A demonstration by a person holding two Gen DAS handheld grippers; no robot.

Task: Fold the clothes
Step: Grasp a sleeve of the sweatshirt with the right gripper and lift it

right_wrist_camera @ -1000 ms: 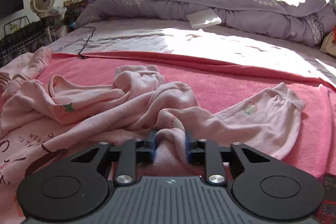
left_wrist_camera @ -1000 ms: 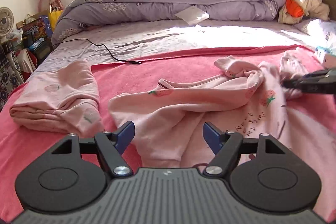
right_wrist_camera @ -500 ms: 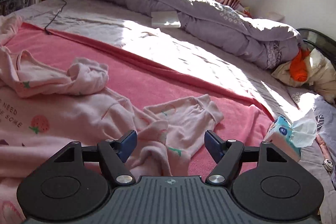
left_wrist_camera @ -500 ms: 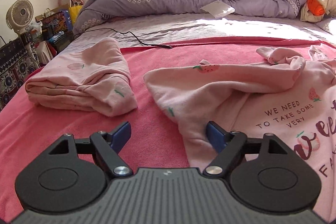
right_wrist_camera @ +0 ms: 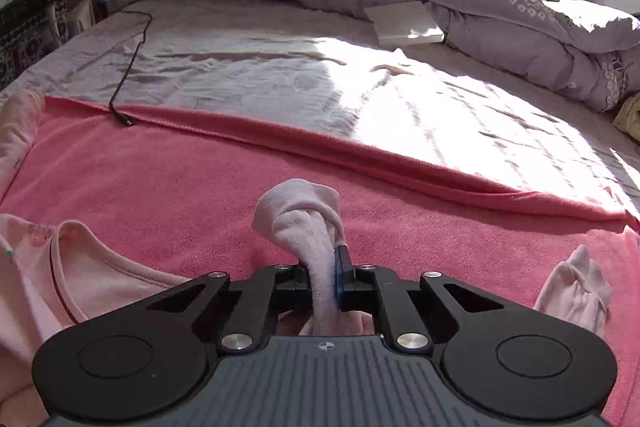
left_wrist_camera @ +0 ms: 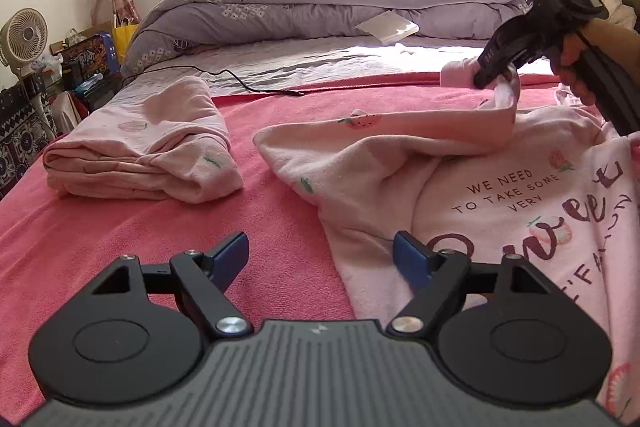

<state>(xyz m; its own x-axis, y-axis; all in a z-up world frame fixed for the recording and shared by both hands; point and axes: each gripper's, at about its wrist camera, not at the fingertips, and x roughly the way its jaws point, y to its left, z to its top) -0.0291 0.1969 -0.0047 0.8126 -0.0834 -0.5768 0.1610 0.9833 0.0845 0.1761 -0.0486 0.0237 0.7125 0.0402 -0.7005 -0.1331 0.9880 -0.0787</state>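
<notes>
While right claw [right_wrist_camera: 326, 277] pinches pink top's [left_wrist_camera: 500, 195] sleeve, left claw [left_wrist_camera: 320, 255] gapes empty, hem cut off.

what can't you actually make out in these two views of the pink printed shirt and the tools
- Pink shirt: left wrist view, its print runs off the right edge, so the words after "very" stay unread.
- Sleeve: right wrist view, the right tool, just closed on it, hides the part behind its body.
- Left tool: open; its body hides the bedcover beneath.
- Folded garment: its far side is hidden.

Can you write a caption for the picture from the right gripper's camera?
Right gripper pinches a pink sleeve above the red blanket.
</notes>
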